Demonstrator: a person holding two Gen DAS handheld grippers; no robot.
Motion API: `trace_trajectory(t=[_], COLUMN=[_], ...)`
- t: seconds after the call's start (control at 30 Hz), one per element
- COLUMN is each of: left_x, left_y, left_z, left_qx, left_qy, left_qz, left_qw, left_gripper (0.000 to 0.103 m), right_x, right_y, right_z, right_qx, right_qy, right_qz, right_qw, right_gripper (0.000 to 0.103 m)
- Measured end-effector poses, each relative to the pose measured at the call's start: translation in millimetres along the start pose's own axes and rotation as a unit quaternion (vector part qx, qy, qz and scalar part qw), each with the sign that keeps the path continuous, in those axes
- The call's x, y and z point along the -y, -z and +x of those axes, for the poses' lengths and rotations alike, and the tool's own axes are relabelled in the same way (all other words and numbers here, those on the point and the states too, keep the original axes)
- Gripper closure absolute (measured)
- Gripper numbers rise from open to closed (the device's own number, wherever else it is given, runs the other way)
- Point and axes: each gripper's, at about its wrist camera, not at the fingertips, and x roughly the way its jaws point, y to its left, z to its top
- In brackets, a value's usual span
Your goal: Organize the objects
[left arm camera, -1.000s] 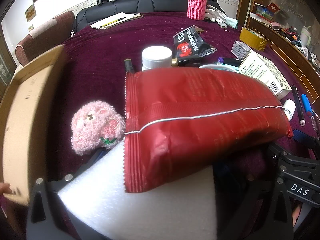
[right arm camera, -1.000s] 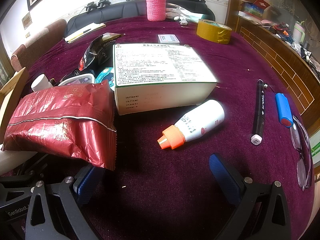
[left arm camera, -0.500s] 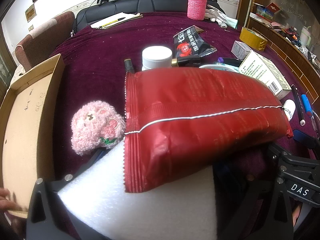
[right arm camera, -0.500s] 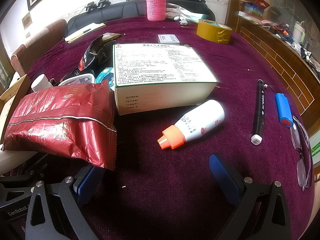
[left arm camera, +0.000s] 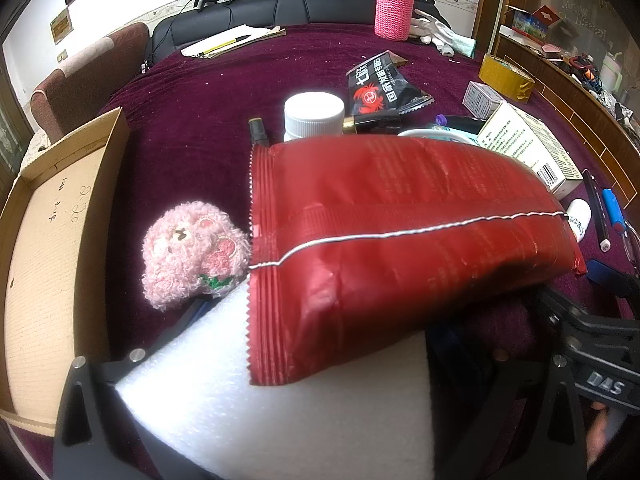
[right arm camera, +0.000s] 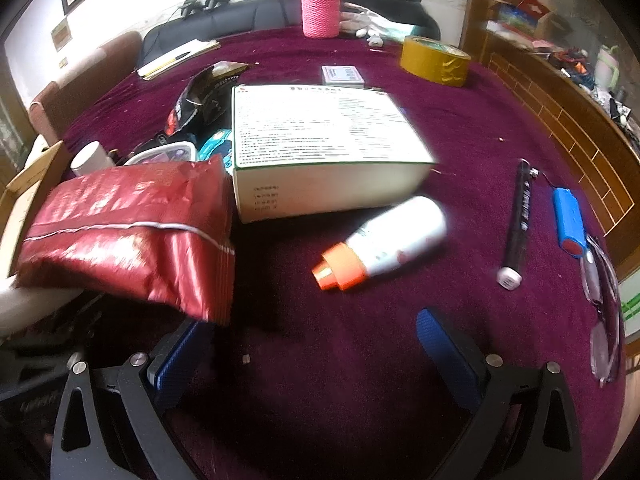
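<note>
A white foam block (left arm camera: 280,408) fills the space between the fingers of my left gripper (left arm camera: 316,320), which is shut on it. A red snack bag (left arm camera: 400,248) lies across the top of the foam and hides the right finger. Beside the left fingertip sits a pink plush toy (left arm camera: 192,256). An open cardboard box (left arm camera: 48,264) lies flat at the far left. My right gripper (right arm camera: 312,344) stands open and holds nothing, just short of a white bottle with an orange cap (right arm camera: 384,244). The red bag (right arm camera: 128,232) shows at the left of the right wrist view.
The maroon tablecloth (right arm camera: 460,128) carries a large white carton (right arm camera: 320,148), a black marker (right arm camera: 518,220), a blue lighter (right arm camera: 568,228), glasses (right arm camera: 604,320), yellow tape (right arm camera: 434,60), a pink-sleeved flask (right arm camera: 320,12), a white-capped jar (left arm camera: 314,116) and a black snack packet (left arm camera: 380,88).
The cardboard box, tilted up at the left and held by a hand, has come down flat and the hand has left. The right wrist view has blurred and shifted slightly.
</note>
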Motion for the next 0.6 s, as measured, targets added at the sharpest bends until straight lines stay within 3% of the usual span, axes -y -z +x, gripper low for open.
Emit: trace_trajectory(t=[0.1, 0.2, 0.3, 0.4, 0.47, 0.6], left_x=[-0.1, 0.6, 1.8, -1.0, -6.9, -12.5], left_y=[0.2, -0.2, 1.3, 2.6, 6.9, 13.4], left_z=[0.0, 0.3, 0.5, -3.8, -10.1, -18.9], left_qx=[0.0, 0.0, -0.019, -0.013, -0.005, 0.016], left_qy=[0.0, 0.0, 0.016, 0.042, 0.076, 0.121], left_qz=[0.0, 0.0, 0.022, 0.013, 0.009, 0.003], left_qw=[1.0, 1.0, 0.9995, 0.9989, 0.997, 0.9926], left_gripper=[0.0, 0.0, 0.0, 0.0, 0.0, 0.0], right_x=[15.3, 46.0, 98.2, 135.4, 145.3, 150.5], right_y=[5.3, 4.9, -5.1, -13.2, -19.5, -34.6], right_z=[-33.1, -56.2, -53.5, -40.4, -26.4, -2.7], right_qx=[0.031, 0.062, 0.052, 0.041, 0.018, -0.006], right_qy=[0.007, 0.05, 0.069, 0.052, 0.047, 0.06], right_qz=[0.0, 0.028, 0.116, 0.186, 0.194, 0.207], right_qw=[0.999, 0.996, 0.989, 0.98, 0.98, 0.977], right_gripper=[0.001, 0.001, 0.001, 0.006, 0.023, 0.042])
